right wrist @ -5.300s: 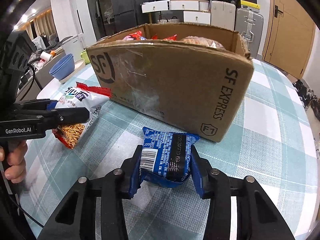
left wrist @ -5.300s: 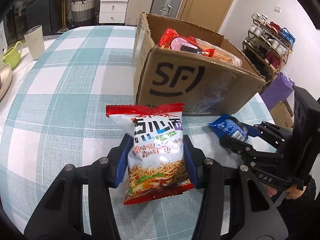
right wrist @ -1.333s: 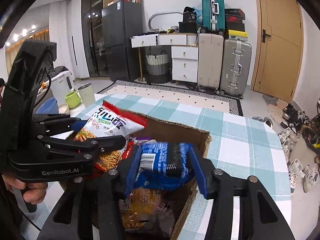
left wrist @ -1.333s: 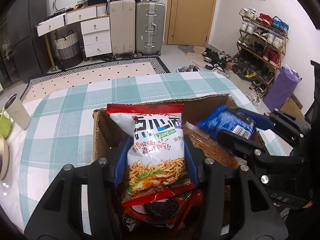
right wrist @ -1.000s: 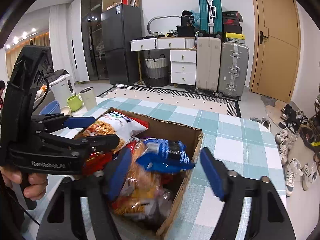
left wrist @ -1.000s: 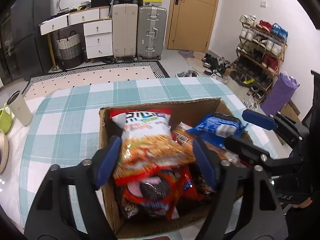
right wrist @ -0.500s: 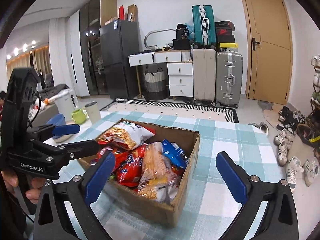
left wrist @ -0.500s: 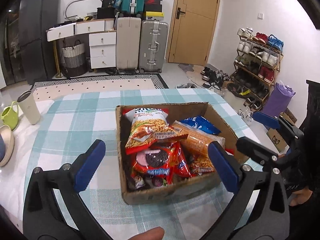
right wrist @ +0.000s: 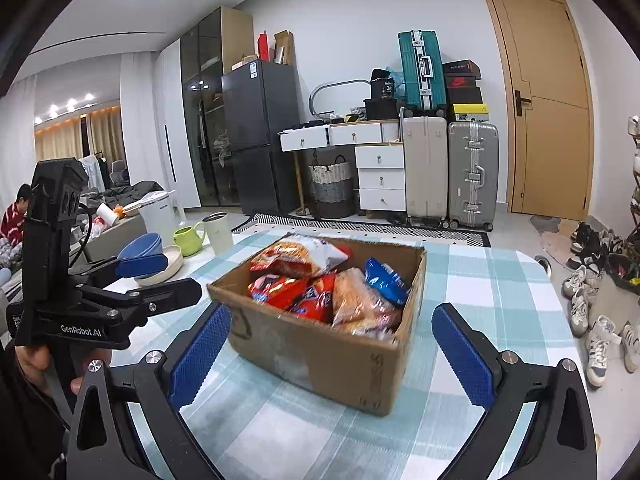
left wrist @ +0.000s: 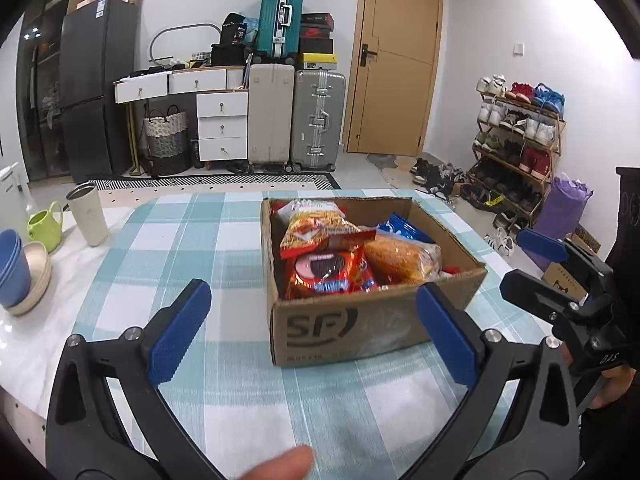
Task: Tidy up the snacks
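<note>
Both pairs of jaws stand wide apart with nothing between them: your left gripper (left wrist: 312, 328) and your right gripper (right wrist: 330, 350) have each just been opening, and the blue pads (left wrist: 180, 338) touch no packet. Ahead of the left jaws, and set a little toward their right pad, the cardboard box (left wrist: 360, 324) sits on the checked bench (left wrist: 180, 240), its printed wall facing you. Inside it, a noodle packet (left wrist: 316, 226) lies on top at the far left, a red biscuit packet (left wrist: 330, 272) lies in front of it against the near wall, an orange bag (left wrist: 400, 256) lies to the right, and a blue packet (left wrist: 400, 228) shows at the far right behind that bag. Seen from the right jaws, the box (right wrist: 332, 356) lies straight ahead between the two pads but beyond them, one corner turned toward you, with the blue packet (right wrist: 386, 280) leaning near the right wall. Your right gripper shows (left wrist: 560, 272) off to the right of the left jaws, beside the box and not touching it. Left of the left jaws, well apart from the box, stand a cup (left wrist: 88, 214), a green mug (left wrist: 46, 224) and stacked bowls (left wrist: 20, 272)
</note>
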A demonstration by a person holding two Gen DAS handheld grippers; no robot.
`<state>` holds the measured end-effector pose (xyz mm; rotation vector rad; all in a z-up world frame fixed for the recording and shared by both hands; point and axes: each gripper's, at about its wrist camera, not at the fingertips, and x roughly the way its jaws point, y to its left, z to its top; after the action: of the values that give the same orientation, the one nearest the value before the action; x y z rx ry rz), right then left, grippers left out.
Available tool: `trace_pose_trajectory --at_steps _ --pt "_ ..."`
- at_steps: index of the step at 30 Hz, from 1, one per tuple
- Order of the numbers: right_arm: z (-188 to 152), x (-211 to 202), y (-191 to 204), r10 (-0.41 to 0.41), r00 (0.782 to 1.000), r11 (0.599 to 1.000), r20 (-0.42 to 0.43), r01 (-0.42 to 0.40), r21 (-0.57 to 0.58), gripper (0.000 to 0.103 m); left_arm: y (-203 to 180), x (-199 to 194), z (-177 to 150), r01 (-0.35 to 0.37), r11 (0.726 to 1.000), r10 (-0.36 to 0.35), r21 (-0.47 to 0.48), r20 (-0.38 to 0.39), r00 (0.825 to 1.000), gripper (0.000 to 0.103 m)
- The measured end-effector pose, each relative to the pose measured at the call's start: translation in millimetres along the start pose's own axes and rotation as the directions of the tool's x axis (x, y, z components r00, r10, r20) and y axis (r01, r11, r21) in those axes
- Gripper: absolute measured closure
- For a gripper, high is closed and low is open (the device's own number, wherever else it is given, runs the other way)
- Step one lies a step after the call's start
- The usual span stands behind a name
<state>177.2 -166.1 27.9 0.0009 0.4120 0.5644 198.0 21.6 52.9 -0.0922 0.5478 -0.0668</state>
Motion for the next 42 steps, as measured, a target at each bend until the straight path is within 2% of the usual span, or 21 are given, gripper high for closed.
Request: trace_pose_trajectory --at_steps 7,21,25,30,42 --pt "-20 -8 7 -0.002 1.0 1.0 0.01 0.002 0.001 0.001 1 -19 -19 -0.006 1.0 0.006 -0.007 0.025 1.0 0.001" --pt "-50 -14 8 -0.009 1.0 1.0 0.029 0.009 0.013 0.001 1 -24 -55 -0.003 1.0 0.004 -0.02 0.064 0.998 0.001" --pt "-52 -14 12 -0.022 0.999 1.0 0.046 0.023 -0.018 0.001 0 -24 -59 -0.026 1.0 0.027 -0.012 0.088 0.996 0.001" --pt "-53 -20 15 -0.018 0.996 0.999 0.082 0.021 -0.037 0.001 10 -20 -65 -0.023 0.998 0.031 -0.061 0.118 0.992 0.001" --pt "-53 -22 23 -0.027 0.994 0.996 0.103 0.035 -0.079 0.0 3 -18 -73 -0.06 0.998 0.062 -0.015 0.15 0.987 0.001"
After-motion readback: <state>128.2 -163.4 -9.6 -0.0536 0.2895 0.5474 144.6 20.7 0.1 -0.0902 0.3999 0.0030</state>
